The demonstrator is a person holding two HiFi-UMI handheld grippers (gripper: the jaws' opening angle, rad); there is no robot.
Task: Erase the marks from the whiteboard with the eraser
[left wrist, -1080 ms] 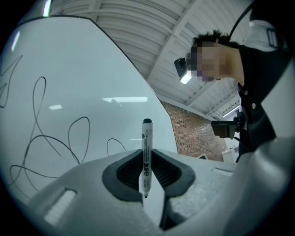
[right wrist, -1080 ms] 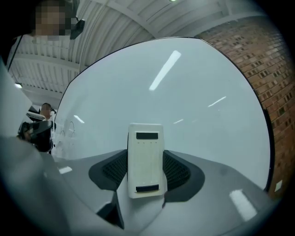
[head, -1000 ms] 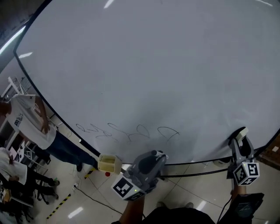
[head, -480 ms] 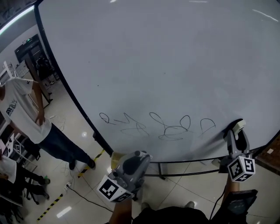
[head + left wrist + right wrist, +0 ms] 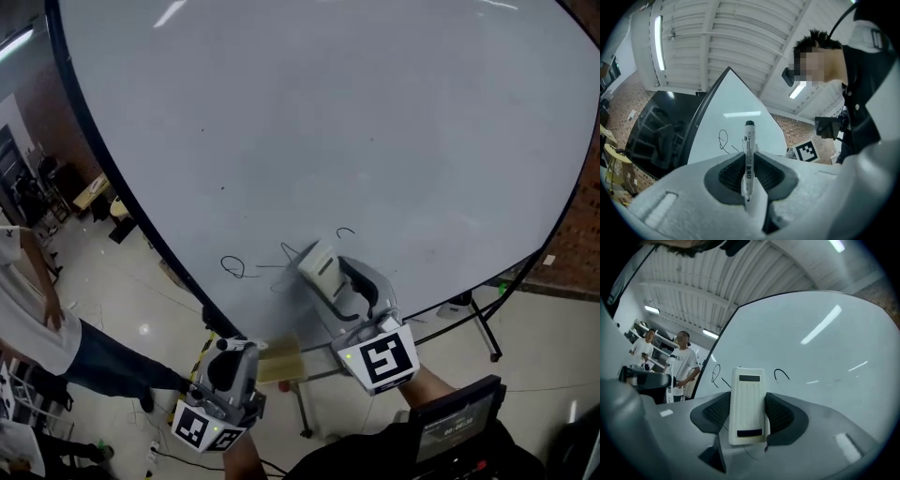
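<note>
- The right hand-held gripper [image 5: 748,411] is closed on the eraser [image 5: 748,404]; both dark pads press on the long sides of the eraser
- The eraser is cream-white and stands upright between the jaws; its upper half reaches out past the jaw tips toward the whiteboard [image 5: 356,122]
- In the head view the eraser is at the near, lower part of the whiteboard, and its far end looks to be against the board surface, but I cannot tell the contact for sure
- Black marks [image 5: 234,267] are on the board on both sides of the eraser: a loop with a line to the left of it, and a small arc to the right and a little farther
- The left hand-held gripper [image 5: 749,173] is closed on a marker [image 5: 748,159]; the marker is white with a black cap, it stands upright and its capped end points away from the jaws
- In the head view the left hand-held gripper is low at the near left, below the board edge and apart from the eraser
- A person in a white shirt [image 5: 37,319] stands on the floor [image 5: 122,309] at the left, well apart from the board
</note>
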